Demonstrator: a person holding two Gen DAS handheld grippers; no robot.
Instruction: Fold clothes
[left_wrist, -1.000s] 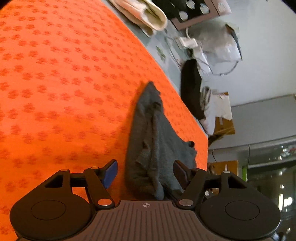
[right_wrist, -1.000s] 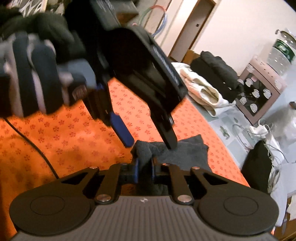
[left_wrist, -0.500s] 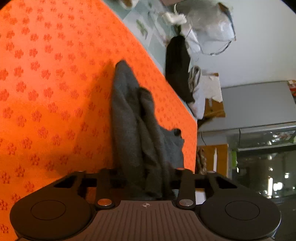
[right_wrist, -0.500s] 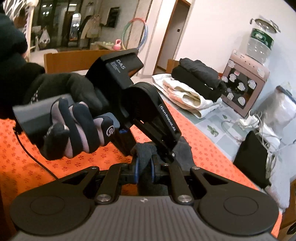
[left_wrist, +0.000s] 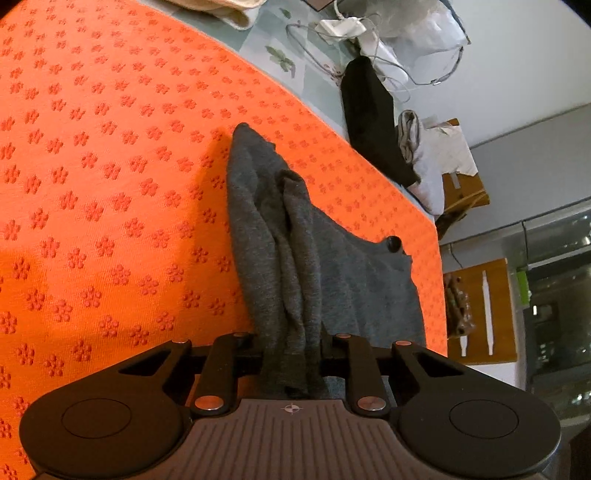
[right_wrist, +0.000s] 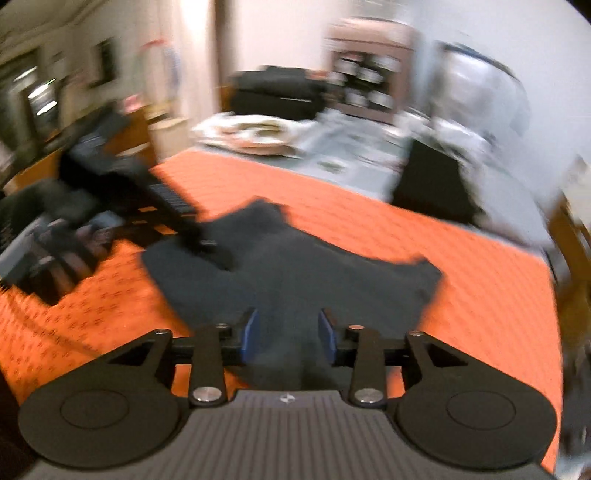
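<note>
Grey garment (left_wrist: 295, 258) runs from my left tongs (left_wrist: 291, 354), clamped on its bunched end, toward 12 o'clock; right tongs (right_wrist: 288, 334) gape wide over its near edge.

We see grey garment (left_wrist: 295, 254): soft matt knit cloth | orange mat (left_wrist: 92, 177): rough woven cloth, raised flower dots | left gripper (left_wrist: 291, 354): matt black plastic, shiny metal rivets, ribbed grey body at 6 o'clock

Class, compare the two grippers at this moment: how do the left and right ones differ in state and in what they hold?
The left gripper is shut on the grey garment, bunching it; the right gripper stands open, blue pads apart, gripping nothing. The left view is sharp; the right is motion-blurred. Both are over the orange cloth.
</note>
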